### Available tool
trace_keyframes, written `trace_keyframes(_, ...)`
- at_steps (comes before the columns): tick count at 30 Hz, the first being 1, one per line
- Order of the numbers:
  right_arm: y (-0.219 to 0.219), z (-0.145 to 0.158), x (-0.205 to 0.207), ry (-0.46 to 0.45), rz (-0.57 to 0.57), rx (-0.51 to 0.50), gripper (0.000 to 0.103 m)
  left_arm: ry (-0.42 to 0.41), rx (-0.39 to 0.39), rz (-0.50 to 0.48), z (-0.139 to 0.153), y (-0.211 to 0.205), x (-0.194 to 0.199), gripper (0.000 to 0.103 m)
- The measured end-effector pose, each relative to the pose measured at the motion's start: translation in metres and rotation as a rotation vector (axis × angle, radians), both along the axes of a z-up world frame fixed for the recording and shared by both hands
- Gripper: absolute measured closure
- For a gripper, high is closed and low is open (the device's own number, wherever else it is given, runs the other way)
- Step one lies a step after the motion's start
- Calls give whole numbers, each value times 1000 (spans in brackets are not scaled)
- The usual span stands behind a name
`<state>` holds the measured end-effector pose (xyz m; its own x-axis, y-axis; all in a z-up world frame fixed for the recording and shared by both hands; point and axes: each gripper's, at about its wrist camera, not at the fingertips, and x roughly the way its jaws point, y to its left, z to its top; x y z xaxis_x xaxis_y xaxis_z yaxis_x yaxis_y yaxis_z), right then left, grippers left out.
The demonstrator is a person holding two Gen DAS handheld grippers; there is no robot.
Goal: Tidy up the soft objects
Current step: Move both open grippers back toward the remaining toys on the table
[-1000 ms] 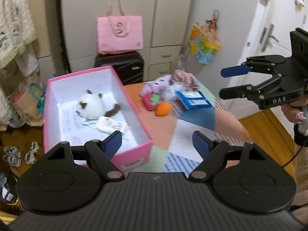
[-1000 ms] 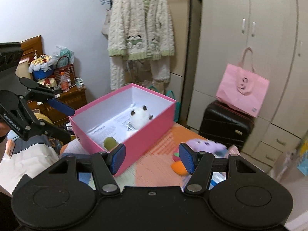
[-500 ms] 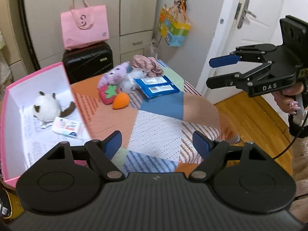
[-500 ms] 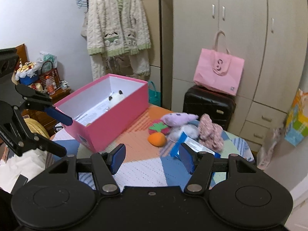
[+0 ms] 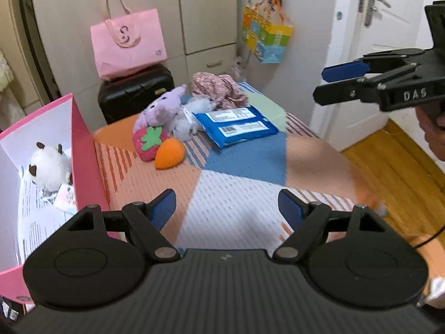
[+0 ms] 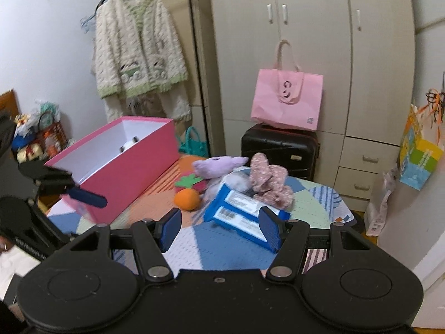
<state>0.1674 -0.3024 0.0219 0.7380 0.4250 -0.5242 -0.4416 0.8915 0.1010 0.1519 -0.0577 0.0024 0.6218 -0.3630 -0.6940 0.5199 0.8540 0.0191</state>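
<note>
Hovering above a patchwork tablecloth of orange, blue, white and green woven panels, the left gripper has its 2 blue-padded fingers spread wide with nothing between them, and the right gripper is likewise spread and empty. Soft things cluster at the far side of the table: a fuzzy purple plush lying on its side, a red strawberry plush with a green felt leaf, a smooth orange carrot-shaped toy touching the strawberry, a crumpled pink floral cloth, and a flat blue packet whose long axis runs roughly left to right in the left wrist view. At the table's left edge stands a rectangular pink box with white inner walls, holding a fluffy white and brown plush on printed paper. Behind the table are cream wardrobes, a black suitcase with a pink tote bag on top, a knitted cardigan on a hanger, and a wooden floor.
</note>
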Motion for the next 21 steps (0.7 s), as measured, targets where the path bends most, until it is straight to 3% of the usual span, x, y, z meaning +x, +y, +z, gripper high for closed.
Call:
trace_keyframes(6,-15,-25,33,-20,-58,36,36,-97,0,90,-19,-7,24,23)
trace_keyframes(12,-16,-45,67,-74,-90,19,35,-130,-31,196,-35,-7,55,23)
trace_keyframes(17,-7,-52,93,-120,-116,-1,33,-88,-92,232,-46,-7,76,23)
trace_keyframes(21,-2,-56,117,-95,-120,17,30,-63,-109,254,-59,-11,90,23)
